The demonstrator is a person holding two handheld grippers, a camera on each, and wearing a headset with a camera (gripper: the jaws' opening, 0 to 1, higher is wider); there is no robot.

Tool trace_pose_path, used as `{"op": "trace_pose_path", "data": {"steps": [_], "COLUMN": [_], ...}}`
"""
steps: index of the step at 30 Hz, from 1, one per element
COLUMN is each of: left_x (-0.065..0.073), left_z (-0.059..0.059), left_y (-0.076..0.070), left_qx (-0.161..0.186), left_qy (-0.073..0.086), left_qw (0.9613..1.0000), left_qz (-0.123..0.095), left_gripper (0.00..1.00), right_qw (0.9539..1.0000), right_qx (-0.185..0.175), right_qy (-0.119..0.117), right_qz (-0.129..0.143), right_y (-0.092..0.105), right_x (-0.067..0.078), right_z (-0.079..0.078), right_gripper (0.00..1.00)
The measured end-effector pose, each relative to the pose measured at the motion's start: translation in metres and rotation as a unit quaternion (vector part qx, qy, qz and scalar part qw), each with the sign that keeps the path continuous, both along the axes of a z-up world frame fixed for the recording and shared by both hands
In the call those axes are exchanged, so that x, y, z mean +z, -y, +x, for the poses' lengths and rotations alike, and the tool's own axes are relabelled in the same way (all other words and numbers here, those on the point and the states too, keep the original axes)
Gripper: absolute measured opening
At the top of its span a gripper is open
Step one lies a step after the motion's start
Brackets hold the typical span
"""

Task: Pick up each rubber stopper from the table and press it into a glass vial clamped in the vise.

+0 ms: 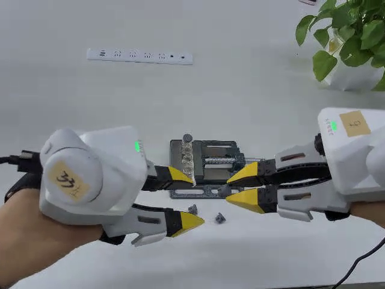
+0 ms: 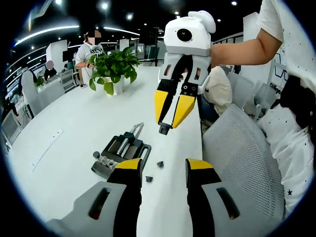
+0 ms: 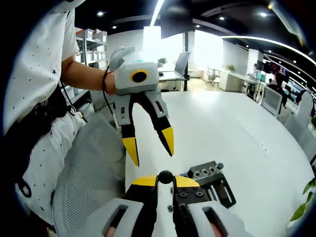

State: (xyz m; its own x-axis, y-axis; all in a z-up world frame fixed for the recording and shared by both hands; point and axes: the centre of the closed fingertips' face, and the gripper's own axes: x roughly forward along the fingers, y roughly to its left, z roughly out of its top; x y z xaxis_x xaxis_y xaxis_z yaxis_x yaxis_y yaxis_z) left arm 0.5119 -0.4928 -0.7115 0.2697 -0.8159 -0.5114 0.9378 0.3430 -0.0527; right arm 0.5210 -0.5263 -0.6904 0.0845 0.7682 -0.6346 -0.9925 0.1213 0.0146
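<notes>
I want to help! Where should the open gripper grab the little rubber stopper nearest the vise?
Probably from straight above, jaws closing on the sides of the rubber stopper: it sits low on the table, with room around it.

The left tool sits at 8 o'clock in the head view, its yellow-tipped jaws pointing toward 3 o'clock and spread wide; the bare left forearm enters from the 8 o'clock corner. The right tool comes in from 3 o'clock, pointing toward 9 o'clock, tips facing the left tool's tips and near them; its jaws are pinched on a dark rubber stopper; the right forearm is bare.
</notes>
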Motion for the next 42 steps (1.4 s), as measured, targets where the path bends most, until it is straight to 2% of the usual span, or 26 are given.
{"op": "trace_pose_path", "data": {"steps": [5, 8, 10, 15, 17, 19, 21, 27, 28, 30, 32, 36, 42], "left_x": [-0.006, -0.01, -0.011, -0.017, -0.018, -0.019, -0.019, -0.03, -0.032, -0.035, -0.038, -0.042, -0.045], "left_z": [0.008, 0.011, 0.014, 0.018, 0.021, 0.023, 0.025, 0.025, 0.025, 0.025, 0.026, 0.028, 0.027], "left_y": [-0.015, -0.022, -0.025, -0.032, -0.035, -0.036, -0.036, -0.04, -0.041, -0.043, -0.044, -0.049, -0.051], "left_qx": [0.029, 0.039, 0.044, 0.051, 0.054, 0.054, 0.052, 0.049, 0.052, 0.051, 0.052, 0.058, 0.062], "left_qy": [0.005, 0.003, 0.01, 0.01, 0.017, 0.017, 0.026, 0.023, 0.017, 0.023, 0.02, 0.018, 0.017], "left_qw": [0.9995, 0.999, 0.9986, 0.998, 0.9974, 0.9969, 0.9962, 0.9956, 0.9954, 0.9952, 0.9951, 0.9942, 0.9936], "left_qz": [-0.013, -0.02, -0.027, -0.035, -0.044, -0.055, -0.065, -0.077, -0.079, -0.08, -0.082, -0.089, -0.093], "left_gripper": [0.47, 0.53, 0.56, 0.69, 0.72, 0.77, 0.84, 0.99, 0.99, 0.99, 0.99, 0.99, 0.99], "right_qw": [0.9998, 0.9994, 0.9989, 0.9957, 0.9948, 0.9929, 0.992, 0.987, 0.9862, 0.9841, 0.982, 0.9772, 0.972], "right_qx": [-0.01, -0.017, -0.021, -0.028, -0.031, -0.037, -0.04, -0.049, -0.048, -0.046, -0.045, -0.036, -0.03], "right_qy": [0.003, 0.002, 0.0, -0.011, -0.012, -0.023, -0.025, -0.043, -0.044, -0.049, -0.055, -0.064, -0.067], "right_qz": [-0.014, -0.029, -0.043, -0.088, -0.096, -0.11, -0.117, -0.147, -0.152, -0.165, -0.175, -0.199, -0.223], "right_y": [-0.006, -0.01, -0.013, -0.019, -0.023, -0.025, -0.027, -0.037, -0.038, -0.041, -0.043, -0.045, -0.045], "right_x": [0.002, -0.001, -0.004, -0.017, -0.022, -0.026, -0.03, -0.048, -0.05, -0.057, -0.065, -0.079, -0.091], "right_z": [0.022, 0.037, 0.046, 0.066, 0.076, 0.083, 0.091, 0.11, 0.112, 0.113, 0.119, 0.12, 0.124], "right_gripper": [0.05, 0.05, 0.05, 0.05, 0.05, 0.05, 0.05, 0.05, 0.05, 0.05, 0.05, 0.05, 0.05]}}
